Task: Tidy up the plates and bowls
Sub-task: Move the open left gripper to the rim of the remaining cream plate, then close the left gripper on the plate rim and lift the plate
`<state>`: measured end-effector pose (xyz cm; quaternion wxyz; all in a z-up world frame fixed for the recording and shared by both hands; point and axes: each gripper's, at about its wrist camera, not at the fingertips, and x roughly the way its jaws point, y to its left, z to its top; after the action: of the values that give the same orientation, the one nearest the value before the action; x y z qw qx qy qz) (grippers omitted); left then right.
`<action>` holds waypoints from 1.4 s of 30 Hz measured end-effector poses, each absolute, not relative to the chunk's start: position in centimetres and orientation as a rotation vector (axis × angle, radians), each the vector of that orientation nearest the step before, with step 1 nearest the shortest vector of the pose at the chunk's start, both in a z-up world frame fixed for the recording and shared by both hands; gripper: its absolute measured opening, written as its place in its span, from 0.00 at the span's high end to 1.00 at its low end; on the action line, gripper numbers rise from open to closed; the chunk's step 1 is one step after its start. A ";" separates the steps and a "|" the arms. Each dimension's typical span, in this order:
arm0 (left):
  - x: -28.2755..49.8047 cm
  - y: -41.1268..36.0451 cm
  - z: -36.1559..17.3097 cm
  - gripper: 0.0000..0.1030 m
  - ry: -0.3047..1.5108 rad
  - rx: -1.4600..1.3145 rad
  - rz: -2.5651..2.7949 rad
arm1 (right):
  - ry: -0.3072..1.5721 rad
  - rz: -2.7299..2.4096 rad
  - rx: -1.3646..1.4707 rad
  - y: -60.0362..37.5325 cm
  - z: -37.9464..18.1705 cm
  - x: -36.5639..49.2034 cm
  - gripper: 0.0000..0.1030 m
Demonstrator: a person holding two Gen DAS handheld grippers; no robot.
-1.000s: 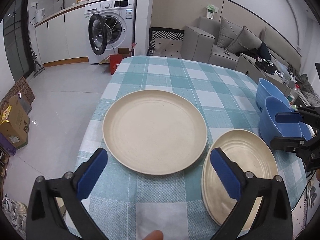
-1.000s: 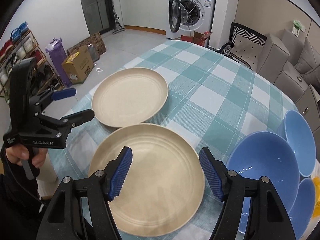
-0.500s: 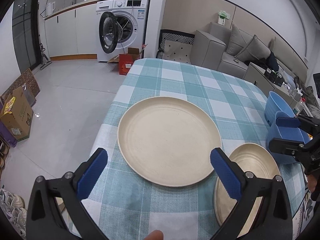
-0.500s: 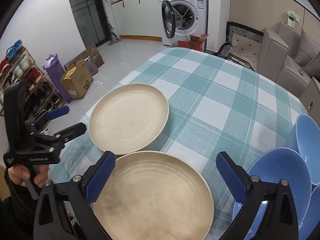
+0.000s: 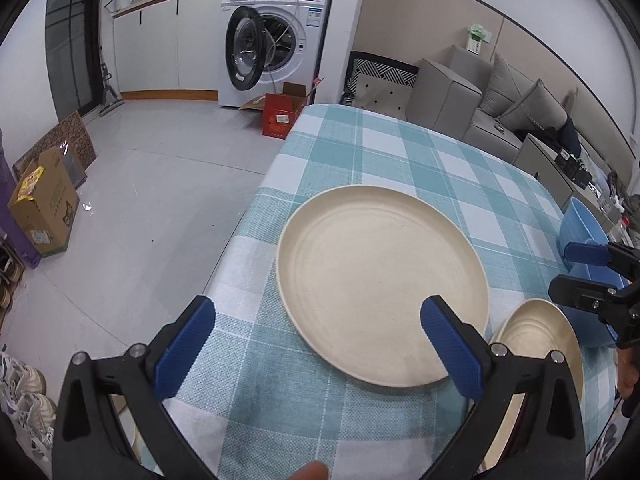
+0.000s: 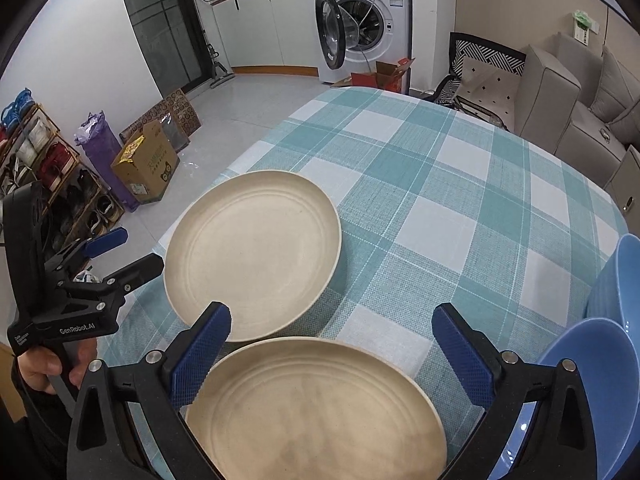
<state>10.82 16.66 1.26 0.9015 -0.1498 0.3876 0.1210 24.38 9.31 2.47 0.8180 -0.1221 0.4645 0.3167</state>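
Two cream plates lie side by side on the checked tablecloth (image 6: 440,184). The far plate (image 6: 252,252) (image 5: 380,300) sits by the table's left edge. My left gripper (image 5: 318,344) (image 6: 128,254) is open and empty, with its right finger over this plate's near rim. The near plate (image 6: 312,412) (image 5: 536,344) lies under my right gripper (image 6: 332,350) (image 5: 582,272), whose jaws stand wide open above it and hold nothing. Blue bowls (image 6: 592,380) (image 5: 580,224) sit at the right, one beside the near plate and another (image 6: 620,272) behind it.
The table's left edge (image 5: 248,236) drops to a tiled floor with a cardboard box (image 5: 44,200) and a shoe rack (image 6: 44,168). A washing machine (image 6: 360,20) with its door open and a grey sofa (image 6: 568,92) stand beyond the table. A hand (image 6: 48,364) holds the left gripper.
My right gripper's jaws have spread from narrow to wide over the near plate and drawn back from it. My left gripper has shifted toward the table's left edge, still open.
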 end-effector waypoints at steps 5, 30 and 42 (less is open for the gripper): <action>11.2 17.2 0.1 0.00 0.817 -0.340 0.266 | 0.999 0.674 -0.279 10.4 1.8 24.7 0.01; 11.8 17.6 -2.8 0.12 0.845 -0.394 0.237 | 1.090 0.710 -0.268 14.4 -2.1 27.7 0.17; 12.0 17.4 -3.5 0.30 0.853 -0.387 0.246 | 1.132 0.747 -0.279 15.7 -3.8 27.9 0.26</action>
<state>12.00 17.44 -3.52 0.8850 -0.1860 0.4102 0.1182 27.89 15.71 -3.81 0.7698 -0.1284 0.5216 0.3446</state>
